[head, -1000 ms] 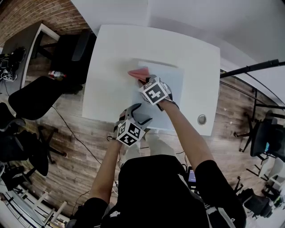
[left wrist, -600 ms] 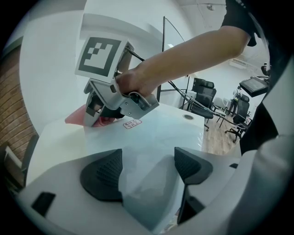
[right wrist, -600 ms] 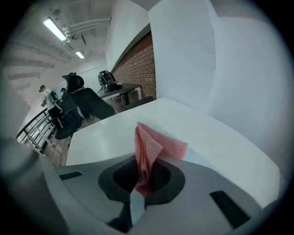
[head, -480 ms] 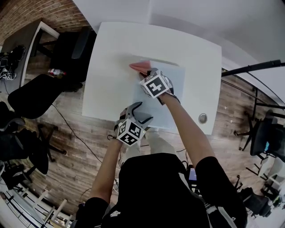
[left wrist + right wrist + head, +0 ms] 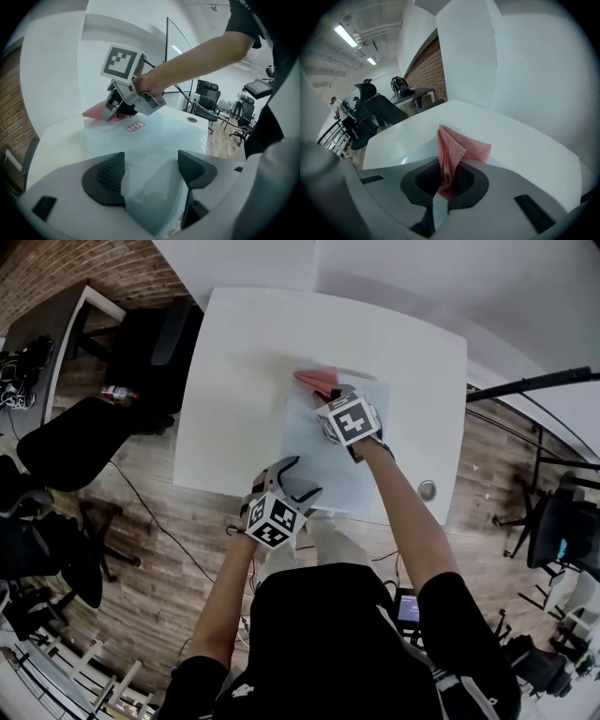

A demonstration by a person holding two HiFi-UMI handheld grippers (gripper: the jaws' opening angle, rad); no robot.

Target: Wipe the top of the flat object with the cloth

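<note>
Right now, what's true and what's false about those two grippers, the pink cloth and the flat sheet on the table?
1. The right gripper is shut on the pink cloth. True.
2. The cloth sits at the flat sheet's edge nearest the person. False: it is at the far edge.
3. The left gripper has its jaws apart, with the sheet's near edge between them. True.
4. The sheet lies on a dark wooden table. False: the table is white.
</note>
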